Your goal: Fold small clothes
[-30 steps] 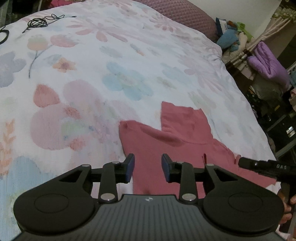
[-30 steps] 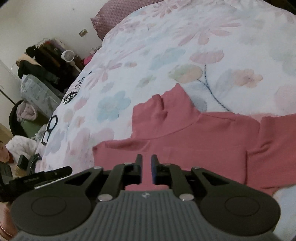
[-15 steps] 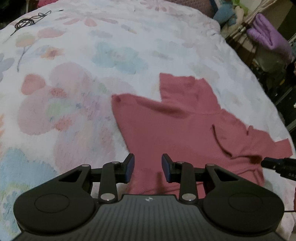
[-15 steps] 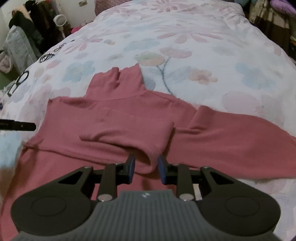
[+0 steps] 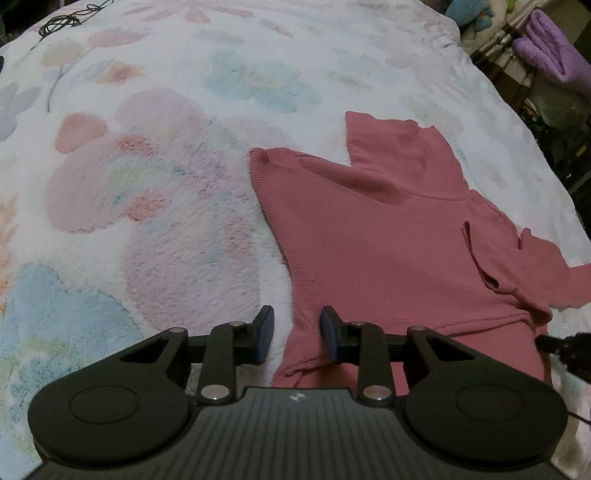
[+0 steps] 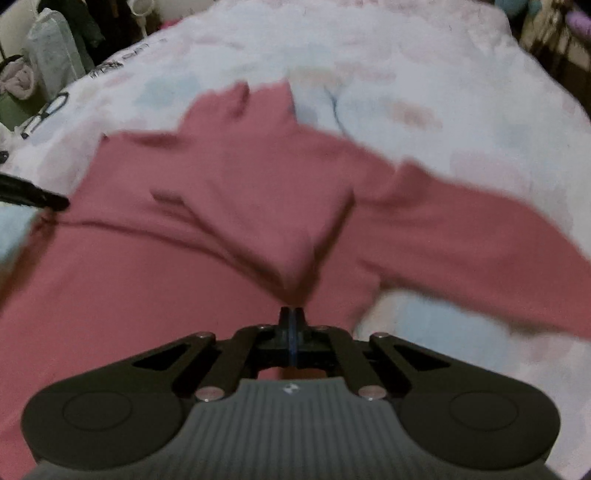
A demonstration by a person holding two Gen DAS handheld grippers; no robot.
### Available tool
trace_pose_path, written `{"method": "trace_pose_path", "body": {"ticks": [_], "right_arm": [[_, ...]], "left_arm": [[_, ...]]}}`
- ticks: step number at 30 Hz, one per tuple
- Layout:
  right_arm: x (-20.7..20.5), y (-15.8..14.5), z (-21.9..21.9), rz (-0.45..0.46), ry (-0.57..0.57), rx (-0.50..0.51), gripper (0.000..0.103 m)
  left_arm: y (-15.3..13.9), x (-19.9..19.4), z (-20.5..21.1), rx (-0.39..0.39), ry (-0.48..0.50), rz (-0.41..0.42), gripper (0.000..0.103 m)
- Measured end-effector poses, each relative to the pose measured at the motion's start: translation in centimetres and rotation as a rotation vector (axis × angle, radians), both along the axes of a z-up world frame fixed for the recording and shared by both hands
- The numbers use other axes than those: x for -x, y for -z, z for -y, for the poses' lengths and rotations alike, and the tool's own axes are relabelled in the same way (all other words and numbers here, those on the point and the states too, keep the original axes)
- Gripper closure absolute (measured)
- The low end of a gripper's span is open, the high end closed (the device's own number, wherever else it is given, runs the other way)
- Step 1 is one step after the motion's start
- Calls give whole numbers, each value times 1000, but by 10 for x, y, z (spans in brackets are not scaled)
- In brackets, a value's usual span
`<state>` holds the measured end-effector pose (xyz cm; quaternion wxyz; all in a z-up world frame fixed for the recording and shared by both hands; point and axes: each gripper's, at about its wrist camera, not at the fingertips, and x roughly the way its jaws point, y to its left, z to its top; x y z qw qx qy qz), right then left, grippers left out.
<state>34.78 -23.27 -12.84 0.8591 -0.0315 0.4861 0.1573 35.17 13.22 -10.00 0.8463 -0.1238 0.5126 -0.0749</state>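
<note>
A rose-pink ribbed knit turtleneck top (image 5: 388, 236) lies spread on a fluffy white blanket printed with pastel flowers (image 5: 155, 177), filling the centre and right of the left wrist view, its folded collar pointing toward the upper right of the frame. One sleeve lies doubled back across the body at the right of that view.

The left gripper (image 5: 297, 338) sits at the lower centre of its frame with its blue-padded fingers (image 5: 265, 334) apart. A raised fold at the top's left edge stands between them, and the right pad touches the cloth while the left pad stands clear of it over the blanket.

In the right wrist view, which is blurred, the right gripper (image 6: 291, 325) sits at lower centre with its jaws having just closed; the fingers meet tightly together, pinching a peak of the pink fabric that gathers into creases running down to the fingertips. The top (image 6: 229, 192) spans this frame from left to right, with a sleeve stretching to the right edge. The black tip of the left gripper (image 6: 33, 197) enters at the middle left.

A coiled black cable (image 5: 61, 24) lies on the blanket at the upper left of the left wrist view, and a folded purple quilt (image 5: 554, 51) rests beyond the bed at the upper right.
</note>
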Motion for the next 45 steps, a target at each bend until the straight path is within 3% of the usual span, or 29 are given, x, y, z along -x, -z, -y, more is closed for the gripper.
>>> {"method": "trace_pose_path", "body": {"ticks": [6,10,13,16,18,19,20,24,26,30,32,36,39,45], "right_arm": [[-3,-19,21,24,59,-126,99],[-35,-34,35,35,140,-238,83],[-68,-24,44,-2,218,-311,82],[-93,-8,50,-46,284,-374,81],[-102,2,50,-75,294,-376,83],[-104,6,50,-87,291,-384,102],[-105,5,50,-81,278,-395,103],[-98,-23,40,84,155,-348,103],[-102,-25,36,126,124,-277,103],[-114,-2,36,93,135,-207,103],[-109,1,39,76,147,-222,96],[-80,-16,45,120,157,-255,94],[-50,-26,36,128,92,-247,94],[-28,9,17,44,44,-108,94]], "left_arm": [[-10,-8,-9,40,-23,46,68],[-11,-24,-23,109,-112,68,68],[-6,-38,-27,170,-158,64,68],[3,-50,-25,160,-170,46,68],[10,-54,-22,139,-158,39,68],[13,-55,-20,123,-150,38,68],[16,-55,-19,109,-146,38,68],[21,-51,-14,59,-124,55,68],[22,-49,-11,39,-117,67,68],[20,-47,-9,33,-133,73,68],[18,-46,-8,36,-129,73,68],[7,-38,-9,36,-113,87,68],[1,-31,-8,24,-97,92,68],[-7,-15,-6,19,-120,69,68]]}}
